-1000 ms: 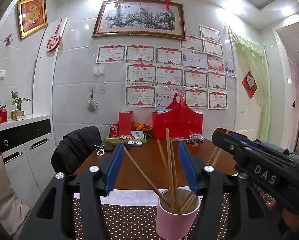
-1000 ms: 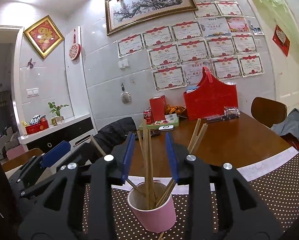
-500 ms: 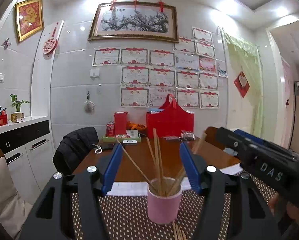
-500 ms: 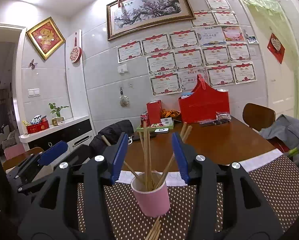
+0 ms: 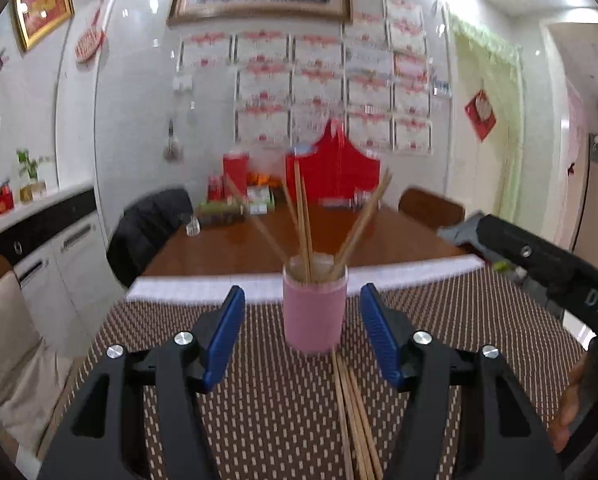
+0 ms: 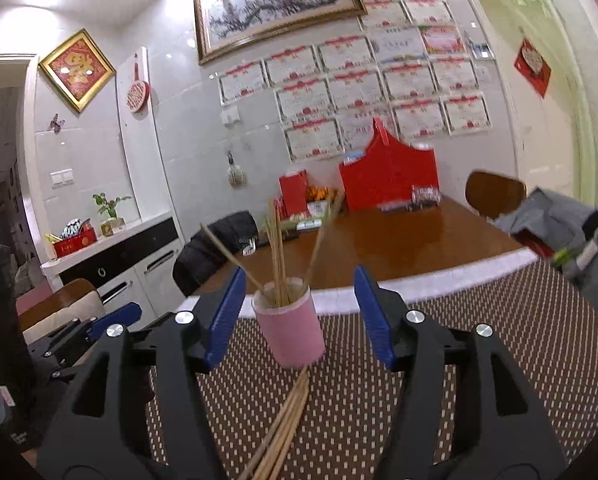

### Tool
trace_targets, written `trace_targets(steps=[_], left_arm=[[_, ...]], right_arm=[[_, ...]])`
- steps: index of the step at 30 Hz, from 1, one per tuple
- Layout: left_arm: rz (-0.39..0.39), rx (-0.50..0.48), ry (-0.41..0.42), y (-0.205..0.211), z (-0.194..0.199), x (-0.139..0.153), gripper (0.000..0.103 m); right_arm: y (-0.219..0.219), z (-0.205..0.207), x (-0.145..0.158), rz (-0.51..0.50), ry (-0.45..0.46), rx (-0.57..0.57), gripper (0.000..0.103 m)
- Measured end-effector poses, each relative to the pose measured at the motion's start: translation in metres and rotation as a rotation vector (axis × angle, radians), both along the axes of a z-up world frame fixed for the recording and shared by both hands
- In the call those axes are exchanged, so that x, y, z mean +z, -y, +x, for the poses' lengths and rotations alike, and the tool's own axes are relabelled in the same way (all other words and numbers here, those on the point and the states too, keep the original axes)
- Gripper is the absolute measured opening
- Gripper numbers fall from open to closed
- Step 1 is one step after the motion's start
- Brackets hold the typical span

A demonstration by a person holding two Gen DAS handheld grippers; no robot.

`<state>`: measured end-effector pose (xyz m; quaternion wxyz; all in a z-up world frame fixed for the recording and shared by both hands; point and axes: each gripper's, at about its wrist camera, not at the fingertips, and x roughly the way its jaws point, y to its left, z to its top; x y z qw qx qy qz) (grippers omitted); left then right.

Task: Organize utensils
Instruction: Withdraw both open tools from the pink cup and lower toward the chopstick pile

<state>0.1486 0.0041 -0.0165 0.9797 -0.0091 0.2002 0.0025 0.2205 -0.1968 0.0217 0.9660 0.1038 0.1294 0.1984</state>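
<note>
A pink cup [image 5: 314, 312] [image 6: 291, 332] stands on the dotted brown placemat [image 5: 267, 400] with several wooden chopsticks [image 5: 304, 224] [image 6: 277, 248] sticking up out of it. More chopsticks [image 5: 353, 412] [image 6: 285, 420] lie flat in a bundle on the mat, just in front of the cup. My left gripper [image 5: 302, 334] is open and sits short of the cup, nothing between its blue pads. My right gripper [image 6: 297, 314] has its jaws opening; the cup shows in the gap beyond them, untouched.
The brown wooden table [image 5: 379, 240] carries a red carrier [image 6: 387, 180], a red box [image 5: 235, 170] and small packets at its far end. A chair with a dark jacket [image 5: 151, 224] stands at the left, another chair [image 6: 495, 192] and grey clothing [image 6: 559, 220] at the right.
Both grippers have drawn back from the cup, which now looks smaller and farther off. The right jaws have spread wider. The flat chopstick bundle has come into view in front of the cup.
</note>
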Motion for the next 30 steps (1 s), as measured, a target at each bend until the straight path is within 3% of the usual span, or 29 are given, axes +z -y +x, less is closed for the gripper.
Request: trace_targets(steps=[6,12,19,30], left_arm=[[0.027,-0.018,-0.212,-0.007,0.01,-0.041,0.059],[-0.013,-0.077,-0.458,-0.016,0.027,-0.087,0.059],[0.038,-0.113,-0.535,-0.005,0.04,-0.112,0.059],[0.137,-0.121,-0.561,0.021,0.066,-0.124,0.06]], right_arm=[[0.001,0.001,-0.037,-0.04,-0.135,0.01,0.063],[-0.005,0.006,-0.073,-0.091,-0.274,0.021,0.07],[-0.011,0.018,-0.107,-0.13,-0.399,0.033,0.071],[0.004,0.027,-0.124,-0.099,-0.458,0.023,0.072]])
